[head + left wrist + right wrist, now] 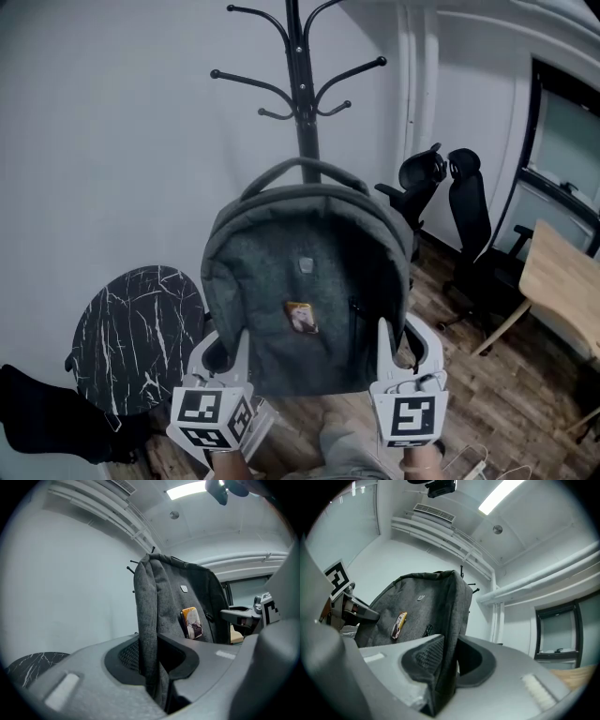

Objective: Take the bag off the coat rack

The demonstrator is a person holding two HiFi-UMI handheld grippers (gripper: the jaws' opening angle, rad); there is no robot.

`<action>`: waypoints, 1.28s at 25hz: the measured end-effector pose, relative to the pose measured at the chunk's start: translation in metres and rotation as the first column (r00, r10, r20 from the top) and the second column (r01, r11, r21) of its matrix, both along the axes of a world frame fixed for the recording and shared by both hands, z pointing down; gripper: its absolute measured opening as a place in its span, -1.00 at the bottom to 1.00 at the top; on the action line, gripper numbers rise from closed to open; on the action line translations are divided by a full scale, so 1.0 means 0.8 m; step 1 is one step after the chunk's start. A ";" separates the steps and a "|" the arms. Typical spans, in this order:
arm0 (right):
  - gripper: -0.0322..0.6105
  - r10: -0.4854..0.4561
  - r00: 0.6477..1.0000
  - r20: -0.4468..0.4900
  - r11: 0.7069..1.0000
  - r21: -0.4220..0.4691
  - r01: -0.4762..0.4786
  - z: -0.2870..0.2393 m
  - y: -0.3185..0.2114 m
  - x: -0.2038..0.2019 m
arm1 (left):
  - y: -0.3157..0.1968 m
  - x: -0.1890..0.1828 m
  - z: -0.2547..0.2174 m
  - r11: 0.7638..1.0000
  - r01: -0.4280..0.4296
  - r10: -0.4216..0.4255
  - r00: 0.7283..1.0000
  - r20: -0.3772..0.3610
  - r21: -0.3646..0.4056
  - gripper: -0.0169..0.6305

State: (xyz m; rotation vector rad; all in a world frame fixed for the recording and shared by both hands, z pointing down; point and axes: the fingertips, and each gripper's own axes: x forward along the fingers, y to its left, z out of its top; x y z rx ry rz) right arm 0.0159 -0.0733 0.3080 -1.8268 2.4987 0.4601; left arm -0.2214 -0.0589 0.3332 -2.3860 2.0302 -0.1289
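A grey backpack (305,281) with a small yellow badge (301,317) is held up in front of the black coat rack (300,84). Its top handle (298,167) stands in front of the rack's pole, below the hooks. My left gripper (228,352) is shut on the bag's lower left edge, the fabric (149,634) pinched between its jaws. My right gripper (398,347) is shut on the lower right edge, where the bag's side (447,639) runs between the pads. Whether the handle still touches the rack is hidden.
A round black marble-topped table (136,333) stands at lower left. Two black office chairs (450,216) and a wooden desk (562,281) are at the right, on a wood floor. The white wall is close behind the rack.
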 end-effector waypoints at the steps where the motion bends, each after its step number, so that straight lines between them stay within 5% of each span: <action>1: -0.68 0.000 1.000 0.002 1.000 0.000 0.000 0.000 0.007 0.001 | 0.007 0.001 0.000 1.000 0.000 0.000 1.000 -0.001 0.000 -0.71; 32: -0.68 -0.023 1.000 -0.011 0.999 -0.027 0.023 0.004 0.141 0.074 | 0.149 0.074 0.006 1.000 0.012 -0.013 1.000 -0.021 -0.018 -0.71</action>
